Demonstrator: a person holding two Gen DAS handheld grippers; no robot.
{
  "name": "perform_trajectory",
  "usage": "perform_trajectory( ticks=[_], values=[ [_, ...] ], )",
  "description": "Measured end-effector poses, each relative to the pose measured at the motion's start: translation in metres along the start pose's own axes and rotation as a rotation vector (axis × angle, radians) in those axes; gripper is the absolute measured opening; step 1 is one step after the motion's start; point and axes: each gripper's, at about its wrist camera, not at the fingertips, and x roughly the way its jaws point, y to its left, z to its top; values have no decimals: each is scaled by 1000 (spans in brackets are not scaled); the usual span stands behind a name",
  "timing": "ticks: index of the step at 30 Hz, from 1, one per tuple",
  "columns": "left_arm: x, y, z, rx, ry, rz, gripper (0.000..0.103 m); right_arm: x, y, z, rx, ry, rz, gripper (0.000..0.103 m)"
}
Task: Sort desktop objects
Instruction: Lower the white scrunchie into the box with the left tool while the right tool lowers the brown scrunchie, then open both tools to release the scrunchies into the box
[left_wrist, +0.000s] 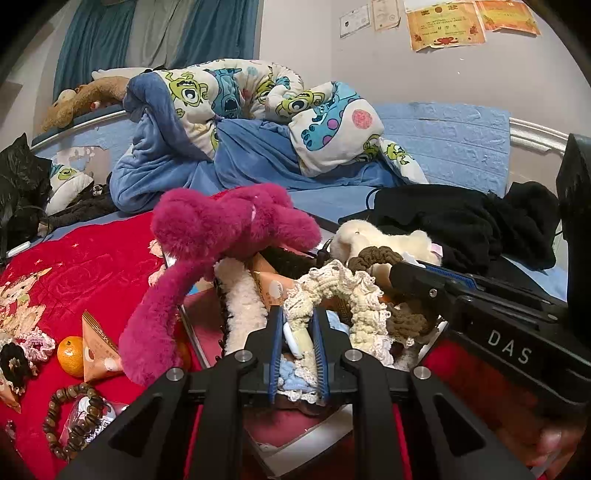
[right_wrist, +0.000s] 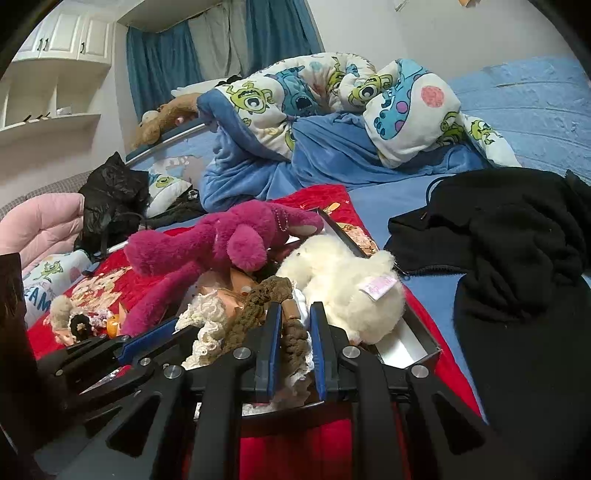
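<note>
Left wrist view: left tool (left_wrist: 298, 328) is clamped on a cream lace scrunchie (left_wrist: 343, 295) above the box (left_wrist: 192, 332); magenta plush (left_wrist: 225, 229) is draped over the box's rim.

Right wrist view: right tool (right_wrist: 293, 325) is clamped on a brown scrunchie (right_wrist: 266, 295) beside the white plush (right_wrist: 343, 280), over the same box (right_wrist: 406, 339) on the bed.

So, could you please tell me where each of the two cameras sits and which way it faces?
Left wrist: on the left tongs, looking forward over the box toward the bed; they pinch a cream scrunchie; the right tongs enter at right.
Right wrist: on the right tongs, facing likewise; they pinch a brown scrunchie; a pink sleeve shows.
Shared: pink plush, white plush.
</note>
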Motion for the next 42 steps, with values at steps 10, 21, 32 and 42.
perform_trajectory(
  ticks=[10,21,32,42],
  values=[
    [-8,12,-1,-50,-22,-9,97,-12,4,0,-17,-69,-36,103],
    [-20,12,0,-46,-69,-3,103,-23,-28,1,143,-114,-21,103],
    [-22,12,0,-52,-73,-4,103,-21,-29,0,156,-101,4,103],
    [-20,14,0,-64,-56,0,103,-20,-30,-1,165,-99,7,103]
  ],
)
